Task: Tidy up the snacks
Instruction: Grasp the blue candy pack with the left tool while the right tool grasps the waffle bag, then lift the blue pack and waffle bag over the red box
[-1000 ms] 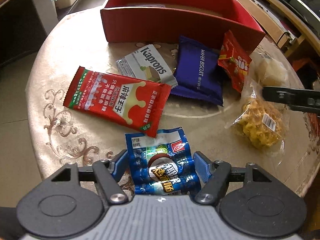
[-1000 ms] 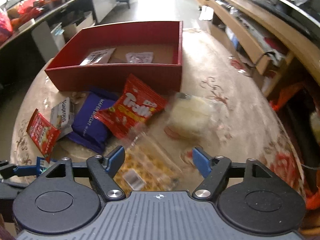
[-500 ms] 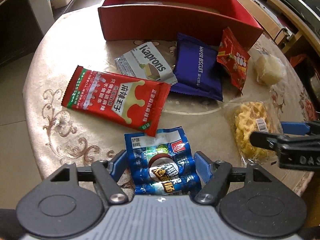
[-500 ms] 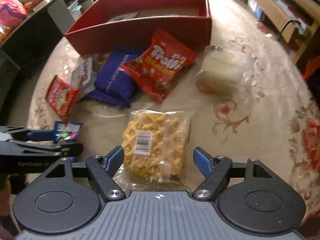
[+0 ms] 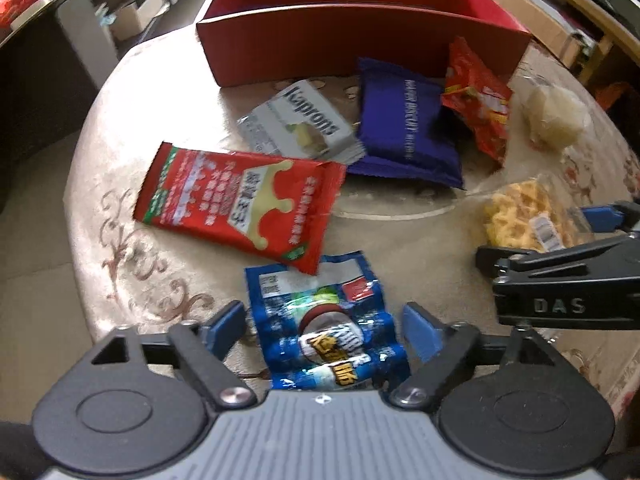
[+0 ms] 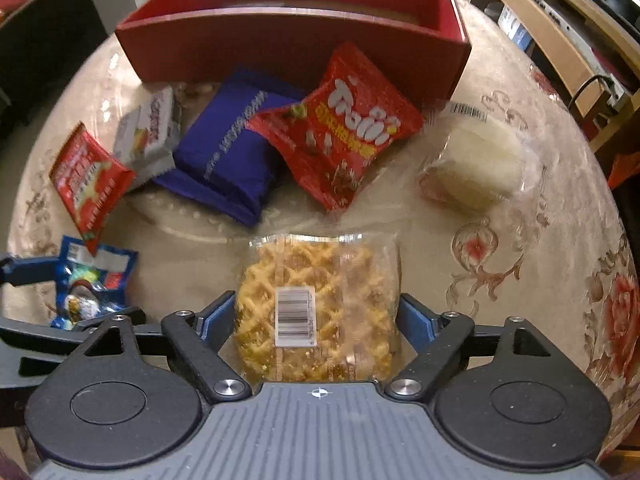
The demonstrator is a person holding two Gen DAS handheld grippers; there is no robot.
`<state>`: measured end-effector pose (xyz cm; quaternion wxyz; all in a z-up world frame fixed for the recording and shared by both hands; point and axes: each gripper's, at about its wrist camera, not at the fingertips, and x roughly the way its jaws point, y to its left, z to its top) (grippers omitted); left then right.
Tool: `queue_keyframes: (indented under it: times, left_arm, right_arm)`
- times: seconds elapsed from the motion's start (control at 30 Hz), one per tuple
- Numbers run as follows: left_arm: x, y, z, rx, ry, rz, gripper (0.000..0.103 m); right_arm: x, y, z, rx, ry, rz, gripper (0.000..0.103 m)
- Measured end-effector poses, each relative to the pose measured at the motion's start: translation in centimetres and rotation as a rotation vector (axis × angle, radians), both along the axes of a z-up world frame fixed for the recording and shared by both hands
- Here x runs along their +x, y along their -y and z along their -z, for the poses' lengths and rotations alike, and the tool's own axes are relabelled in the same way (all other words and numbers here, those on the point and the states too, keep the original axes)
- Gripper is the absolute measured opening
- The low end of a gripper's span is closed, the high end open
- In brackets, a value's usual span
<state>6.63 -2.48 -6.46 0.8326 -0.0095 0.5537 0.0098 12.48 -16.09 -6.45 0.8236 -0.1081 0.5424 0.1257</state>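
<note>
My left gripper [image 5: 320, 326] points down over a blue snack packet [image 5: 324, 328] that lies flat on the table between its jaws. The jaws are opening and the pads stand off the packet. My right gripper [image 6: 316, 314] hangs over a clear bag of yellow lattice crisps [image 6: 316, 280]. Its jaws are opening too, and the blue pads sit at the bag's edges without squeezing it. Behind the loose snacks stands the red box [image 6: 292, 44], with its inside mostly hidden.
Spread on the round table [image 5: 168, 92] are a long red packet [image 5: 240, 204], a grey Kaprons wafer [image 5: 304, 124], a purple wafer biscuit pack [image 6: 232, 152], a red Trolli bag [image 6: 340, 128] and a white cake in clear wrap [image 6: 476, 164]. Furniture surrounds the table.
Both grippers' jaws have widened. The right gripper came down and forward over the yellow crisp bag, which now lies between its fingers. The left gripper stayed over the blue packet.
</note>
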Motion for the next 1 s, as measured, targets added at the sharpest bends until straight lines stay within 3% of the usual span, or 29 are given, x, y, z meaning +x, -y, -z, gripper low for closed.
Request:
queue_keyframes:
  times: [0.1, 0.23, 0.3, 0.37, 0.43, 0.57, 1.0]
  left_arm:
    - [-0.1, -0.1, 0.0, 0.001, -0.003, 0.014, 0.092]
    - [-0.6, -0.2, 0.0, 0.005, 0.004, 0.006, 0.094]
    - [-0.9, -0.4, -0.1, -0.008, -0.002, -0.014, 0.089]
    - [-1.1, -0.5, -0.3, -0.012, 0.001, -0.019, 0.083]
    - [-1.2, -0.5, -0.6, -0.014, 0.005, -0.023, 0.07]
    - [-1.5, -0.5, -0.8, -0.012, 0.006, -0.027, 0.069]
    - [-2.3, 0.0, -2.5, -0.052, 0.04, -0.004, 0.068]
  right_arm:
    - [0.3, 0.2, 0.3, 0.007, -0.027, 0.025, 0.103]
    - [0.3, 0.3, 0.5, -0.004, -0.038, 0.029, 0.103]
    - [-0.2, 0.4, 0.2, -0.007, -0.034, 0.014, 0.099]
    - [-0.8, 0.6, -0.3, 0.011, -0.023, -0.002, 0.083]
    - [-1.4, 0.7, -0.6, 0.001, -0.012, -0.005, 0.08]
    - [-2.4, 0.4, -1.0, -0.029, 0.011, -0.02, 0.079]
    - [-4.4, 1.7, -3.5, 0.008, 0.097, 0.036, 0.078]
